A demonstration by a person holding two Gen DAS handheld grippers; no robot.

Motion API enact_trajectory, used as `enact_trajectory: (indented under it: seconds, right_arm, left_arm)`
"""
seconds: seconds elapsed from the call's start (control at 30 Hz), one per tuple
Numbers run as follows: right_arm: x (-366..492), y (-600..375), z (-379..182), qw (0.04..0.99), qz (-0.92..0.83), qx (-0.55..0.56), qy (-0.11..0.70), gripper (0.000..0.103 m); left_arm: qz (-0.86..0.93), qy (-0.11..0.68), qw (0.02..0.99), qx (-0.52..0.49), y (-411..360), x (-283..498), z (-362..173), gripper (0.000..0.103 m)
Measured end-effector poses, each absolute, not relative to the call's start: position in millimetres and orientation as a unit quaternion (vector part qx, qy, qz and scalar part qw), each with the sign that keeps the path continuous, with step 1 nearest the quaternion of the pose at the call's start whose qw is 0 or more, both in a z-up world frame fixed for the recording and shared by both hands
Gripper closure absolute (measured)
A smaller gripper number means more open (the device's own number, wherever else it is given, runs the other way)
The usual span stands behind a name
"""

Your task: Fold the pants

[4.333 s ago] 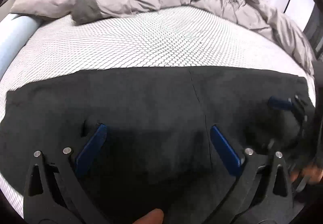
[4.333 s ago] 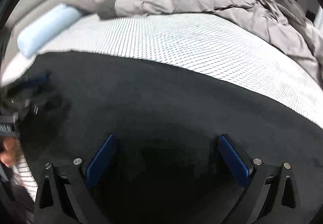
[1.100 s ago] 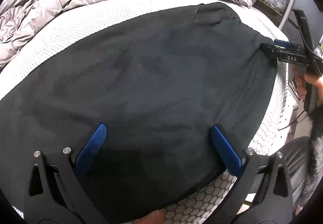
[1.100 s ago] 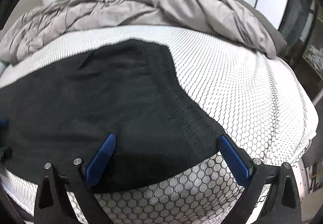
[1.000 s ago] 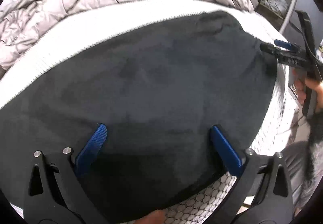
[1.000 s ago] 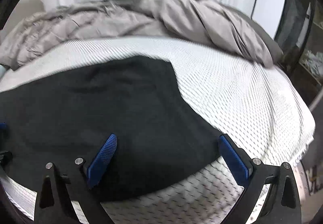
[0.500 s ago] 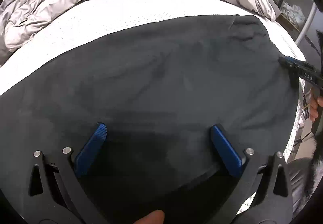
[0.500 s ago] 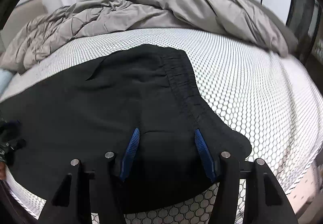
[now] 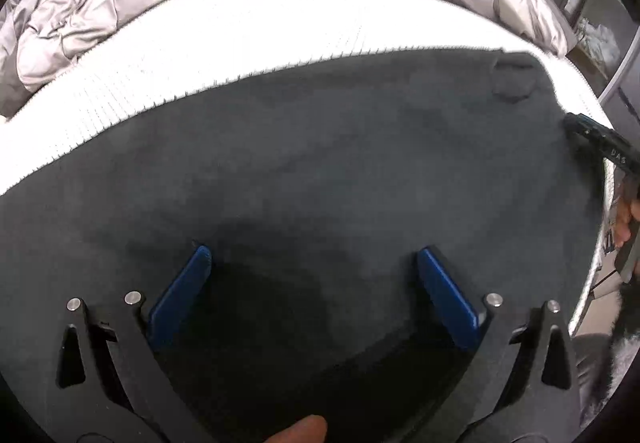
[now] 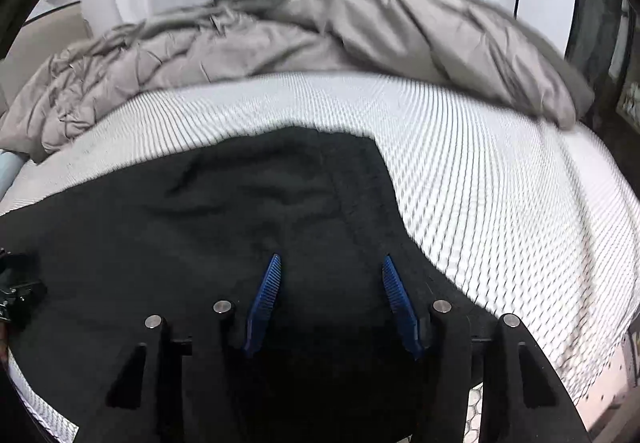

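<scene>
black pants (image 9: pixel 320 171) spread flat on the mattress (image 9: pixel 248 55), which has a white cover with a hex mesh print; the garment covers most of the near half of the mattress, its far edge running across with bare cover beyond it; fabric looks matte, soft, dark charcoal to black, mostly smooth with a few shallow wrinkles; waistband end (image 10: pixel 360 203) sits toward the right side of the mattress, with a stitched band running along that edge and a squared far corner; near edge reaches the mattress's near edge; small raised fold or bump near the far right corner of the pants in the left wrist view, detail blurred.

left gripper (image 9: pixel 314 283) hovers over the pants near the mattress's near edge, jaws spread wide, blue pads well apart, nothing pinched between them; a fingertip (image 9: pixel 302 429) shows at the bottom of that view.

right gripper (image 10: pixel 330 299) sits over the waistband end, jaws about half spread, black cloth lying between and under the pads; cannot tell if the pads actually press on cloth; in the left wrist view it shows at the right edge of the pants, held by a hand (image 9: pixel 626 215).

grey rumpled duvet (image 10: pixel 320 43) is piled along the far side of the mattress, apart from the pants.
</scene>
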State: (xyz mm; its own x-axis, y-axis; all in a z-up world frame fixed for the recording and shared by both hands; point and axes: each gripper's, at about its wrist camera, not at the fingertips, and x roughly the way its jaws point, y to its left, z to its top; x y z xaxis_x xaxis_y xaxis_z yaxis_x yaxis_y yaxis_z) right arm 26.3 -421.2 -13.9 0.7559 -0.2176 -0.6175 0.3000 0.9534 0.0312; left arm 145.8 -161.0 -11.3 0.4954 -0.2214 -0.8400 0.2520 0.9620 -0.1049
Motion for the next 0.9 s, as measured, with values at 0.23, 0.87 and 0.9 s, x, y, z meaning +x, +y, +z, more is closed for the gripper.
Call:
enact_trajectory:
  seconds: [0.23,0.87,0.9]
  right_arm:
    - [78.1,-418.8,-20.9,0.916,-0.167,0.022,0.365,0.046]
    - [135.2,-443.5,-17.1,0.892,-0.233,0.11,0.372,0.068]
    - [128.9,-438.3,-10.8,0.898,-0.225,0.1,0.364,0.065]
  left_arm:
    - [-0.117,0.495,0.859,0.06,-161.4,176.6,-15.3,0.0]
    - [-0.115,0.49,0.863,0.037,-161.9,169.9,-21.9,0.001]
    - [-0.114,0.489,0.864,0.034,-158.9,169.4,-20.8,0.001]
